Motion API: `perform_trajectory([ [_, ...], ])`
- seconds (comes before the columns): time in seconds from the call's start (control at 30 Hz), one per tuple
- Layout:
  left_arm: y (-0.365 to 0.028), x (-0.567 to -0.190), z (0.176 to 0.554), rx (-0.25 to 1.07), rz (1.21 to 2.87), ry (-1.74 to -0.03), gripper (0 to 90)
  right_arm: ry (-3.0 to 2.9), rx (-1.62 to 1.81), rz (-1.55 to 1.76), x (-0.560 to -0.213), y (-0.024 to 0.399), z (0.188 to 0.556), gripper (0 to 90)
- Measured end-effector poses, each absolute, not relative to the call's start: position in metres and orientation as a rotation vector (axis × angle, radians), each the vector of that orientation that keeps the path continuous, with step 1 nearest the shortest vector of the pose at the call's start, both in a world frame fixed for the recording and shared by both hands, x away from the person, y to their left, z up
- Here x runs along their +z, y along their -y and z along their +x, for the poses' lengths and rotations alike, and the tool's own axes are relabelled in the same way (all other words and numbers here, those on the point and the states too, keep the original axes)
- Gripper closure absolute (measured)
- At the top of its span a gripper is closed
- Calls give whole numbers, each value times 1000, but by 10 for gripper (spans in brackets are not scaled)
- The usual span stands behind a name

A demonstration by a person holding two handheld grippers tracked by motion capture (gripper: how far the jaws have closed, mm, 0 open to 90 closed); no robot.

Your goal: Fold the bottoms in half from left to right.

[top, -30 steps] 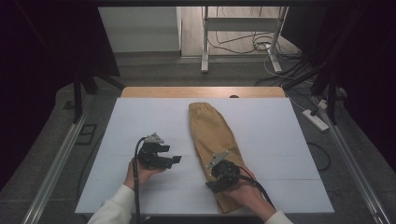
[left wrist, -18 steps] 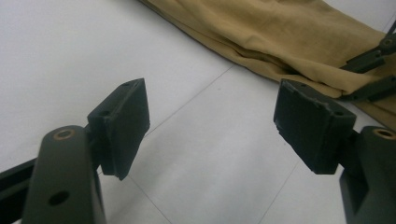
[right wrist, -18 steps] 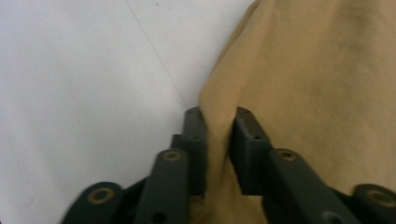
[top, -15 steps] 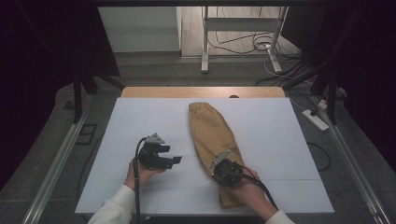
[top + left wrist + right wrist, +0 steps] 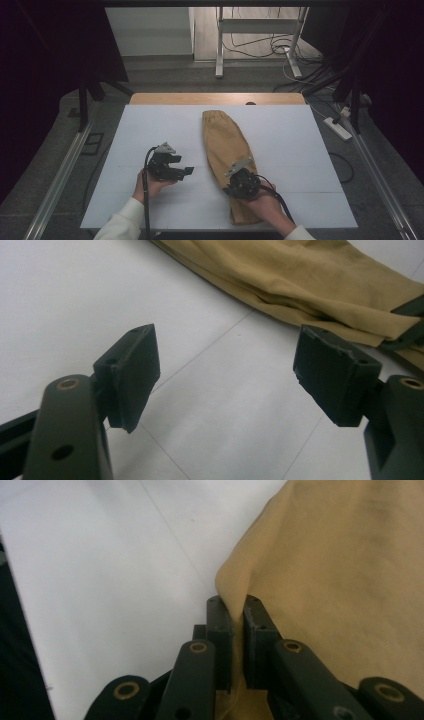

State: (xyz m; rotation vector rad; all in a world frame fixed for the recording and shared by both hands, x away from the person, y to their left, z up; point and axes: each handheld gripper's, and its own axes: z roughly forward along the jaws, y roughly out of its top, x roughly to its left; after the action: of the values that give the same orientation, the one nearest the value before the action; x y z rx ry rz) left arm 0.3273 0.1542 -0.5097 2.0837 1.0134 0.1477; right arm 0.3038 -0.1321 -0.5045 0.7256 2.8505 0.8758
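A tan folded garment [image 5: 225, 137] lies lengthwise on the white table [image 5: 305, 155], its gathered waistband at the far end. My right gripper [image 5: 229, 189] sits at the garment's near left edge. In the right gripper view its jaws [image 5: 237, 611] are shut on a raised fold of the tan cloth [image 5: 340, 565]. My left gripper [image 5: 188, 171] hovers just left of the garment, pointing toward it. Its pads [image 5: 132, 375] stand wide apart with only bare table between them, and the cloth's edge [image 5: 320, 282] lies beyond them.
A wooden strip [image 5: 170, 98] borders the table's far side. Metal rails [image 5: 60, 175] run along both sides. A power strip [image 5: 338, 128] and cables lie on the floor at the right, and a stand's legs [image 5: 219, 45] rise beyond the table.
Both hands keep their places. The right gripper has settled slightly onto the garment's left edge.
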Motion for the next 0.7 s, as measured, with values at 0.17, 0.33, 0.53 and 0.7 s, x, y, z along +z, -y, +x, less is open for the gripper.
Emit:
perform_trajectory([
  [0.17,-155,-510,328,149,2082,-1014,262,-2876,928,718,-506,124,300,835],
  [0.33,-156,-509,327,151,2082,-1018,261,-2893,977,685,-508,110,296,834],
  [0.53,-157,-509,327,154,2076,-1021,261,-2916,1004,622,-512,91,289,834],
  [0.7,-159,-509,328,157,2074,-1024,261,-2932,996,589,-514,84,285,833],
])
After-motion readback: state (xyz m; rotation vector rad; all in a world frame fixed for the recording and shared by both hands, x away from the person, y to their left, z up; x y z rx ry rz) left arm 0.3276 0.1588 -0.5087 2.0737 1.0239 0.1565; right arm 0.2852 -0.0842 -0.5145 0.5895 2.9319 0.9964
